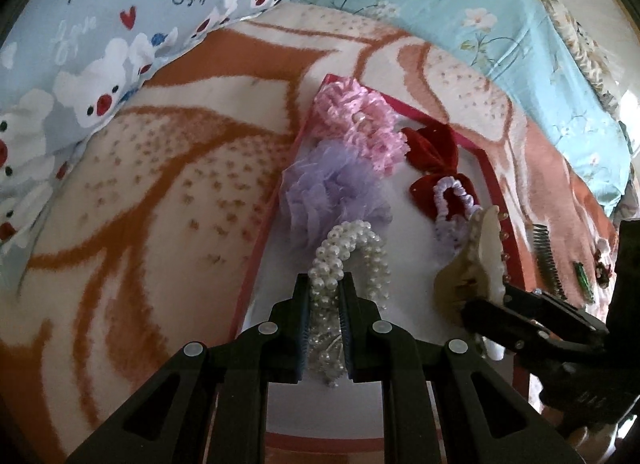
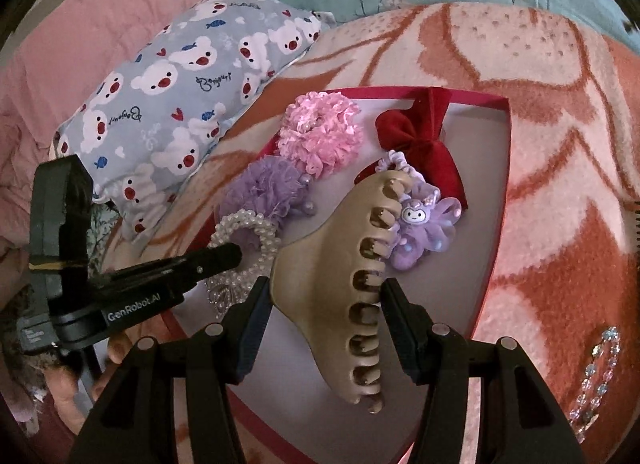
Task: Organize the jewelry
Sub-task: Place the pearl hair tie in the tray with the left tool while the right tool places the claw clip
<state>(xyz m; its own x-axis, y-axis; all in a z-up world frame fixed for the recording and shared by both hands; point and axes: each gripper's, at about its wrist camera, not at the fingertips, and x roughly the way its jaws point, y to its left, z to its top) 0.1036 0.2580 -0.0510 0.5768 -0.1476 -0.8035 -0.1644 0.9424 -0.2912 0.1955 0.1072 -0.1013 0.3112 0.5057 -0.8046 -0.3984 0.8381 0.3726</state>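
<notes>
A red-rimmed tray [image 1: 496, 184] with a white floor [image 2: 472, 192] lies on the blanket. In it lie a pink scrunchie [image 1: 360, 124], a purple tulle scrunchie [image 1: 324, 188], a red velvet bow [image 2: 416, 144] and a lilac character scrunchie [image 2: 420, 224]. My left gripper [image 1: 325, 284] is shut on a pearl scrunchie [image 1: 352, 240] over the tray's near left part. My right gripper [image 2: 324, 292] is shut on a large beige claw clip [image 2: 328, 264] above the tray's middle; the clip also shows in the left wrist view [image 1: 476, 260].
A bear-print pillow [image 2: 180, 76] lies left of the tray and a teal floral quilt [image 1: 480, 12] behind. A crystal bead bracelet [image 2: 596, 376], a metal spring [image 1: 546, 256] and small clips [image 1: 582, 274] lie on the orange-and-cream blanket [image 1: 160, 184] right of the tray.
</notes>
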